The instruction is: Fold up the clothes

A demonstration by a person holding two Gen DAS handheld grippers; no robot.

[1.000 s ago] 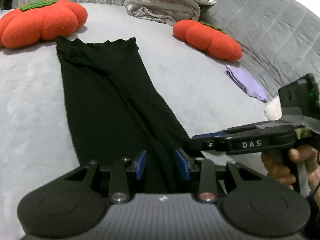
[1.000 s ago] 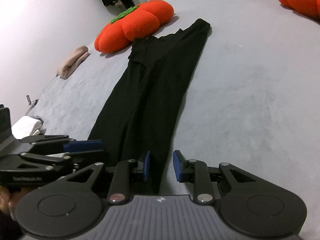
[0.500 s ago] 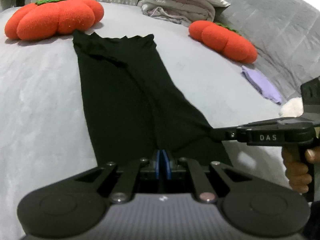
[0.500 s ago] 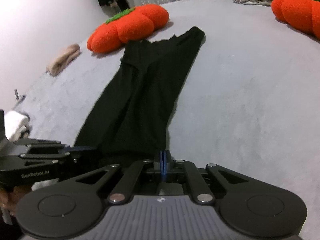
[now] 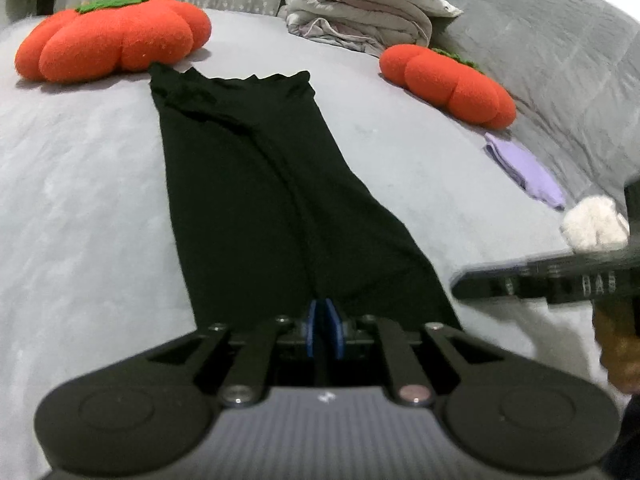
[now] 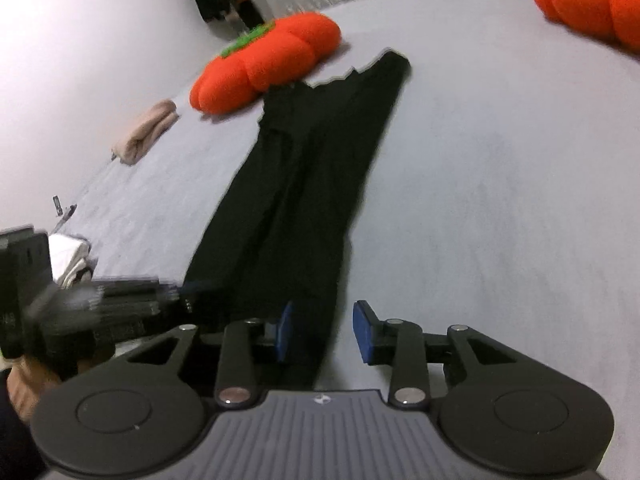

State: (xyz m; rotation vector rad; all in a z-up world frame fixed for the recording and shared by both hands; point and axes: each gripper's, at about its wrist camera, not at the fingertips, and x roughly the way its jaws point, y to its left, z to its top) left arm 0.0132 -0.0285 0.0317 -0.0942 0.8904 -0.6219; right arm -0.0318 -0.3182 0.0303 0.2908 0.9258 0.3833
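Note:
A long black garment (image 5: 260,200) lies flat on the grey bed (image 5: 80,220), running from the big orange cushion to me. My left gripper (image 5: 323,328) sits at its near hem. Its jaws are opening, parted by a narrow gap with the hem's edge between them. In the right wrist view the same garment (image 6: 312,184) ends under my right gripper (image 6: 323,330). Its jaws are opening wide, and the cloth's right edge lies loose between the pads. Each gripper shows blurred in the other's view: the right gripper (image 5: 520,284) beside the hem's corner, the left gripper (image 6: 132,300) at the hem's left.
Two orange pumpkin cushions (image 5: 112,48) (image 5: 448,80) lie at the far end and right. Folded bedding (image 5: 360,12) is stacked behind. A lilac cloth (image 5: 524,168) and a white fluffy thing (image 5: 592,224) lie at the right; a beige folded cloth (image 6: 146,132) lies at the left.
Both grippers went from open to shut on the near hem. Now the right has opened wide and drawn off the hem's corner; the left pads have parted slightly.

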